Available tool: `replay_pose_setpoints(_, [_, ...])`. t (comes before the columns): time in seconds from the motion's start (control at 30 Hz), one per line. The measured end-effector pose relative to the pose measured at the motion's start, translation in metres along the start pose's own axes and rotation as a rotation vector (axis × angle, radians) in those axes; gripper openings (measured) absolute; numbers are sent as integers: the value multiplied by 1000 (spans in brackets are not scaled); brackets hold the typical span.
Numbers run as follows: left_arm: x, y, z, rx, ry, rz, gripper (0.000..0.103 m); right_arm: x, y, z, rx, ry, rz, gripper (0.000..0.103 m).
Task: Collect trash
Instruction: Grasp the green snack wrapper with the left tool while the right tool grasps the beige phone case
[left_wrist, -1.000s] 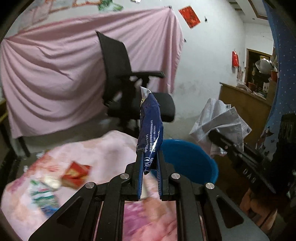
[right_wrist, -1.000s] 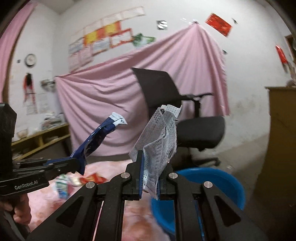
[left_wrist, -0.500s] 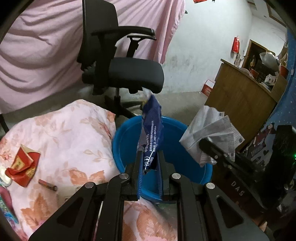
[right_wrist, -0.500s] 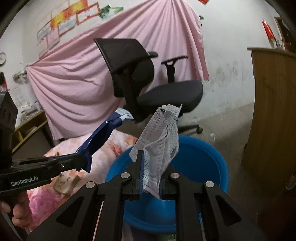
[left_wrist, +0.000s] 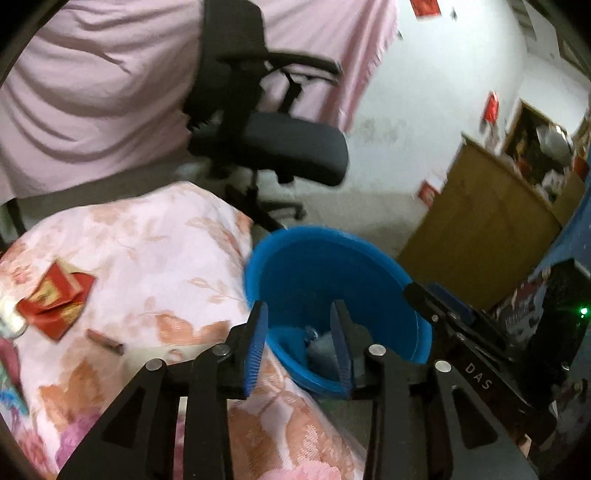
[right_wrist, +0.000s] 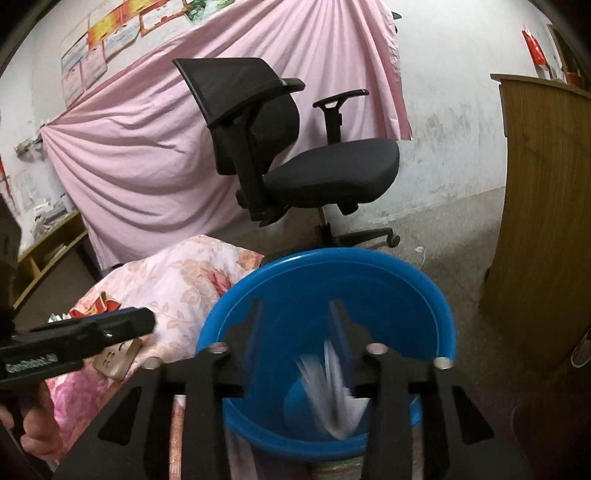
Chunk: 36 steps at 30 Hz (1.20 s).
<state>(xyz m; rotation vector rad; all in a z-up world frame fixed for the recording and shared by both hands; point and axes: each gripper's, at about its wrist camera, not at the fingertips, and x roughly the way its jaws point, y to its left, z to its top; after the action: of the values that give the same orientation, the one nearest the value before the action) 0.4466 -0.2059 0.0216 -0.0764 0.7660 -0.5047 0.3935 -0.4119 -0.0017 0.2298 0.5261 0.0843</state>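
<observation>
Trash is dropping into the blue basin by the bed's corner; both grippers hang spread and empty. I'd keep them over the rim till everything lands.

Dim, flat indoor light with a cool cast; no light source shows, and shadows are soft. Both fisheye views bend straight lines hard toward black rounded corners. The left view is smeared overall, the office chair streaked. In the right view the white paper inside the blue basin is a motion-blurred streak, while the wall stays fairly sharp.
</observation>
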Motion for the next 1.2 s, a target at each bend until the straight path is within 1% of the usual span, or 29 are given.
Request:
replay_pose_setpoints(0.07, [-19, 5, -5, -35, -70, 11, 40, -8, 4, 5, 0, -39, 11, 47])
replay_pose_setpoints(0.13, [-41, 8, -11, -58, -153, 37, 54, -16, 10, 11, 0, -89, 29, 49])
replay_pose_setpoints(0.17, [-51, 9, -15, -66, -190, 53, 55, -21, 13, 13, -1, -114, 39, 53])
replay_pose_setpoints(0.2, [-64, 10, -17, -70, -228, 72, 58, -26, 17, 14, -4, -135, 49, 60])
replay_pose_setpoints(0.23, [-73, 11, -18, -71, -249, 86, 59, -31, 23, 15, -9, -161, 62, 64])
replay_pose_setpoints(0.27, [-81, 13, -20, -71, -273, 101, 61, -38, 28, 16, -18, -192, 75, 73])
replay_pose_setpoints(0.3, [-92, 15, -22, -70, -300, 121, 70, -43, 33, 17, -28, -218, 84, 77])
replay_pose_setpoints(0.33, [-100, 17, -24, -72, -323, 141, 84, -50, 40, 19, -40, -250, 98, 78])
replay_pose_setpoints(0.4, [-122, 23, -28, -86, -391, 205, 98, -59, 49, 21, -51, -294, 115, 84])
replay_pose_setpoints(0.43, [-134, 26, -32, -96, -434, 246, 100, -64, 54, 21, -52, -320, 124, 87])
replay_pose_setpoints(0.47, [-146, 30, -36, -106, -472, 282, 100, -70, 59, 21, -50, -350, 133, 95])
replay_pose_setpoints(0.5, [-154, 34, -40, -114, -491, 304, 100, -76, 64, 21, -44, -384, 137, 103])
replay_pose_setpoints(0.57, [-171, 43, -48, -136, -525, 348, 100, -84, 72, 19, -43, -432, 150, 103])
replay_pose_setpoints(0.63, [-184, 53, -55, -142, -555, 379, 100, -90, 84, 17, -67, -462, 171, 103])
replay_pose_setpoints(0.8, [-209, 73, -74, -112, -601, 469, 100, -96, 115, 6, -155, -497, 187, 103])
replay_pose_setpoints(0.9, [-214, 86, -87, -109, -607, 507, 100, -95, 135, -1, -214, -494, 203, 103])
replay_pose_setpoints(1.0, [-212, 101, -98, -113, -595, 531, 100, -88, 154, -7, -265, -468, 215, 103])
replay_pose_setpoints(1.1, [-204, 115, -108, -114, -551, 542, 100, -76, 172, -13, -310, -414, 203, 103])
replay_pose_setpoints(1.2, [-195, 131, -114, -120, -486, 539, 100, -56, 186, -16, -345, -322, 175, 103])
